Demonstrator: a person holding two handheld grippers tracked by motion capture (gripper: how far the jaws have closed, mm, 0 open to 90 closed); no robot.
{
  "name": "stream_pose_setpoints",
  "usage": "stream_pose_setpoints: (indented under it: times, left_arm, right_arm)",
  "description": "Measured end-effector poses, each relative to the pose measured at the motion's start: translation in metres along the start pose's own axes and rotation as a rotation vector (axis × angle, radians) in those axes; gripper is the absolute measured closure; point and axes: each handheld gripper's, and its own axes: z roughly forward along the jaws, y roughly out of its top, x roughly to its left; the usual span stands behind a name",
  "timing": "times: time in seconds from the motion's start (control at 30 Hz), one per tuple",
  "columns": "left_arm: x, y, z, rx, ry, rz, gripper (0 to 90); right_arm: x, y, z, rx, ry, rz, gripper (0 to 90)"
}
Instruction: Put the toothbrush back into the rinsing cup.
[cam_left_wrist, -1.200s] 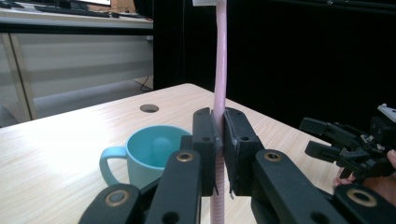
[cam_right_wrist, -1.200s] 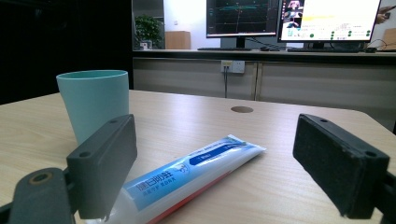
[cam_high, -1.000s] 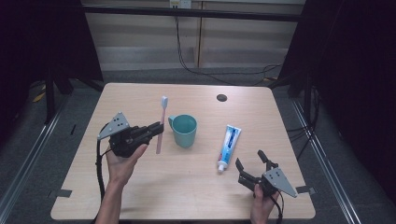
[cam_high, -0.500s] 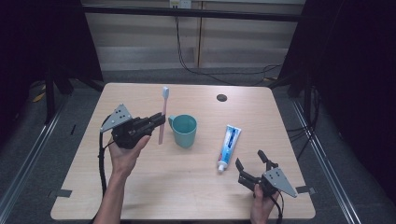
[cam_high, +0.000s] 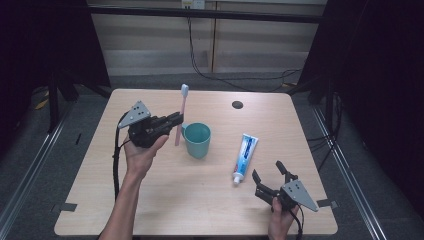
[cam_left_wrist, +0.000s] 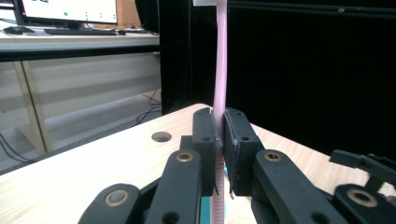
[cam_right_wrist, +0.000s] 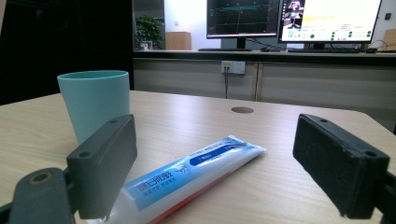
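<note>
A pink toothbrush (cam_high: 180, 114) with a pale head stands nearly upright in the air, left of a teal cup (cam_high: 198, 140) at the table's middle. My left gripper (cam_high: 174, 120) is shut on its handle; in the left gripper view the pink toothbrush (cam_left_wrist: 219, 65) rises from between the closed jaws. A blue and white toothpaste tube (cam_high: 245, 156) lies flat to the right of the cup. My right gripper (cam_high: 267, 175) stands open near the front right, just behind the tube's cap end. The right gripper view has the toothpaste tube (cam_right_wrist: 196, 163) between the spread jaws and the teal cup (cam_right_wrist: 94, 102) beyond.
The light wooden table (cam_high: 165, 195) has a round cable hole (cam_high: 237, 104) at the back right. Cables trail on the floor behind. Dark curtains flank both sides. Bare tabletop lies in front of the cup.
My left gripper has lifted the toothbrush and carried it up and toward the far side, staying left of the cup. The right gripper has not moved.
</note>
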Motion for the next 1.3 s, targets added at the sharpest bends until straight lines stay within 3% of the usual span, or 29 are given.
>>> stream_pose_setpoints:
  times: [0.23,0.5,0.7,1.07,1.3]
  left_arm:
    - [0.005,0.0,0.013,0.009,0.001,-0.019,84.1]
    - [0.007,-0.002,0.018,0.014,0.003,-0.012,84.1]
    - [0.016,-0.007,0.028,0.027,0.019,-0.034,84.1]
    - [0.012,-0.005,0.043,0.013,0.007,-0.026,84.1]
    - [0.012,-0.011,0.057,0.031,-0.003,-0.023,84.1]
  right_arm:
    - [0.0,0.0,0.0,-0.004,-0.002,-0.002,12.9]
    - [0.0,0.0,0.0,-0.002,0.002,-0.001,12.9]
    - [0.0,0.0,0.0,0.0,0.003,0.001,12.9]
    - [0.0,0.0,0.0,0.0,0.005,0.002,13.0]
    - [0.0,0.0,0.0,-0.001,0.006,-0.001,12.9]
